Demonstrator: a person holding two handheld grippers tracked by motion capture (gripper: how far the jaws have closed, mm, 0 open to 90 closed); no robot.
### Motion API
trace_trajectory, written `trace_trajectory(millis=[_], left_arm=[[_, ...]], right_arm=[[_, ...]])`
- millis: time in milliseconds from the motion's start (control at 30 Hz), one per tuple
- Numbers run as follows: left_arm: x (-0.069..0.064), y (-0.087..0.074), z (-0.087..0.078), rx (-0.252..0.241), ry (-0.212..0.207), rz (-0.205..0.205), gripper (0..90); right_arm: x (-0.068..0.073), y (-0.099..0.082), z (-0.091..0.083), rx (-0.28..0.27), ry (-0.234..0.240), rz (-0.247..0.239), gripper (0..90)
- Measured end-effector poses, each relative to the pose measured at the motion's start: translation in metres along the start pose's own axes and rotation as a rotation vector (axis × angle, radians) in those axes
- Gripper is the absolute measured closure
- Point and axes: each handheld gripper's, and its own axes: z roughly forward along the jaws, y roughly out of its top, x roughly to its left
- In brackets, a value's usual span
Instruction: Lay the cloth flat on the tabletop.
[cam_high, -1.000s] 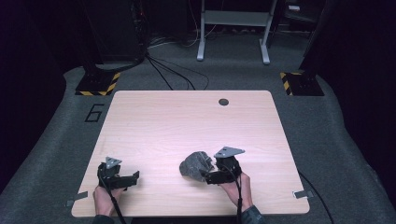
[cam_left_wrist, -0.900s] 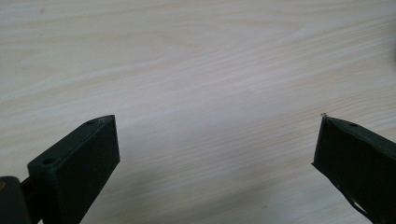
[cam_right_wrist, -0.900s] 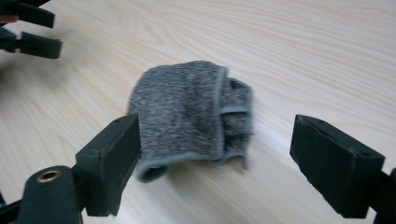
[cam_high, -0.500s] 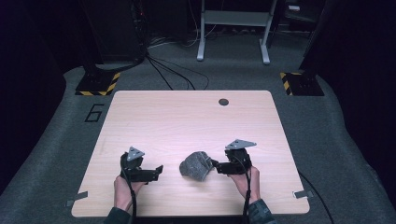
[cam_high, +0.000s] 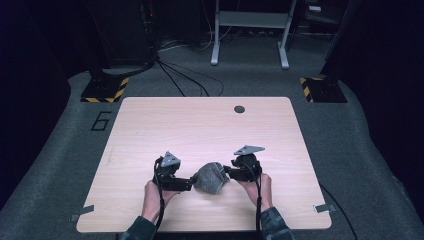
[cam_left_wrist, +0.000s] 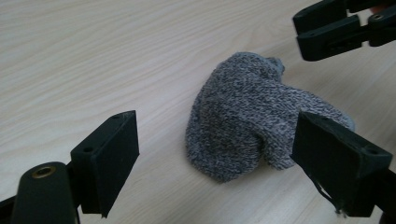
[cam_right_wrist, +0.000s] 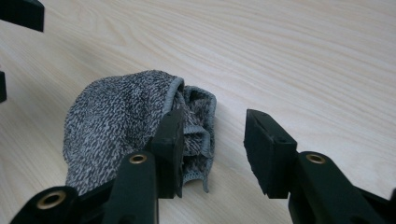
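Note:
A grey knitted sock (cam_high: 210, 177) lies bunched on the wooden table (cam_high: 200, 125), near its front edge. My left gripper (cam_high: 192, 181) points at it from the left. Its jaws (cam_left_wrist: 217, 130) stand wide on either side of the sock's rounded end (cam_left_wrist: 243, 116) and have just been closing a little, with no pad pressing. My right gripper (cam_high: 226, 172) comes from the right, at the cuff (cam_right_wrist: 194, 135). Its jaws (cam_right_wrist: 214, 119) have just been closing; one pad sits at the cuff's folds and the other is apart over bare wood. The right gripper's jaws (cam_left_wrist: 336, 28) show in the left gripper view.
A small round dark grommet (cam_high: 239, 109) sits near the table's far edge. On the carpet beyond are two black stands with yellow-black striped bases (cam_high: 105, 90) (cam_high: 320, 87), floor cables (cam_high: 185, 80) and a grey metal frame (cam_high: 250, 30). Bare wood spreads behind the sock.
The left hand has moved right and up the table until its gripper flanks the sock. The right gripper's jaws have narrowed at the cuff. The sock has stayed in place.

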Motion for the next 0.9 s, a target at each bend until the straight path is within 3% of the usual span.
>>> trace_trajectory(millis=[233, 433, 533, 633, 900], left_arm=[[-0.01, 0.003, 0.014, 0.036, -0.038, 0.034, 24.2], [-0.011, -0.005, 0.024, 0.056, -0.082, 0.019, 37.1], [-0.01, -0.009, 0.028, 0.054, -0.095, 0.023, 46.6], [-0.013, -0.013, 0.032, 0.062, -0.102, 0.026, 58.2], [-0.012, -0.017, 0.034, 0.054, -0.107, 0.059, 85.2]], right_arm=[[0.004, 0.004, 0.011, 0.025, 0.013, -0.002, 59.8], [0.002, 0.0, 0.023, 0.043, 0.027, -0.011, 68.0], [0.003, -0.002, 0.026, 0.054, 0.023, 0.016, 73.8], [0.001, -0.005, 0.03, 0.063, 0.027, -0.002, 79.4], [0.002, -0.008, 0.033, 0.076, 0.027, 0.016, 89.9]])
